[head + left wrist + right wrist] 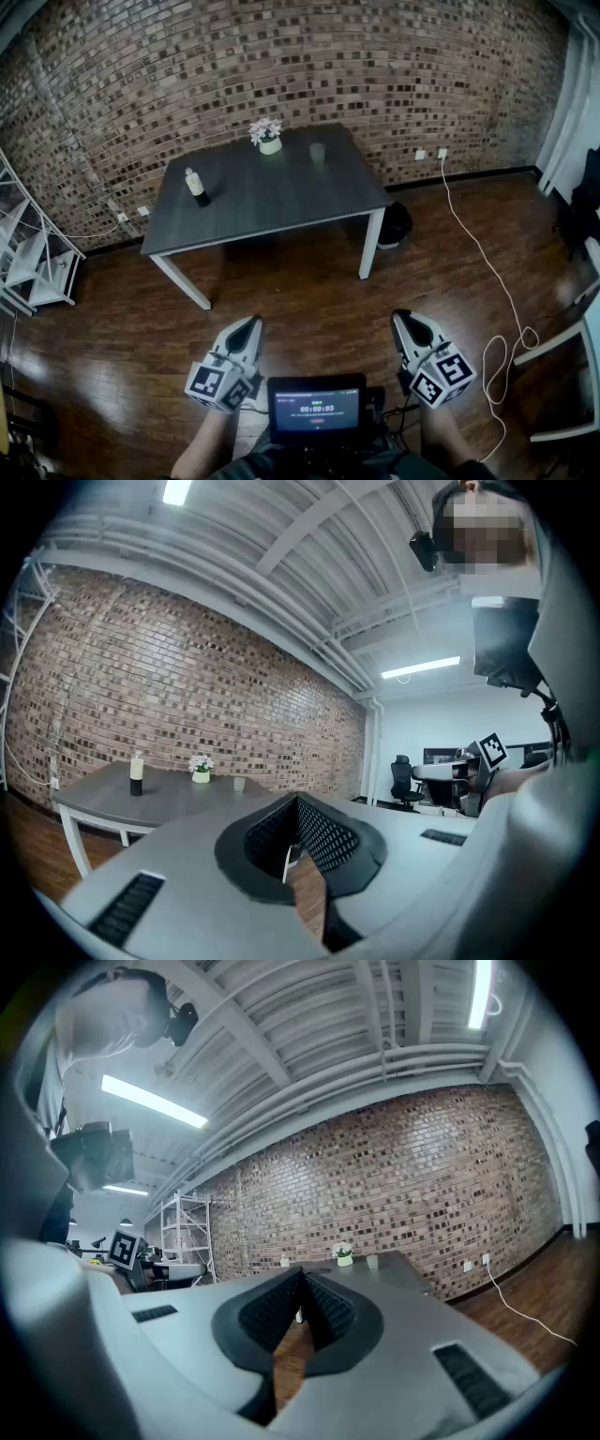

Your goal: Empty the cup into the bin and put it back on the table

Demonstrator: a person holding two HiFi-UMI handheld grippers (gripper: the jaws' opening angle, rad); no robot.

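Observation:
A small pale cup [318,153] stands near the far edge of the dark grey table [281,202], to the right of a potted white flower [267,136]. The cup also shows far off in the left gripper view [239,784] and the right gripper view [372,1262]. A dark bin [397,225] sits on the floor by the table's right front leg. My left gripper [251,322] and right gripper [401,316] hang low over the wooden floor, well short of the table. Both are shut and hold nothing, pads meeting at the tips [297,803] [302,1274].
A bottle [197,187] stands on the table's left part. A white shelf rack [37,262] is at the left wall. A white cable [487,272] trails over the floor at right, near a white chair [572,375]. A small screen [316,409] sits between my arms.

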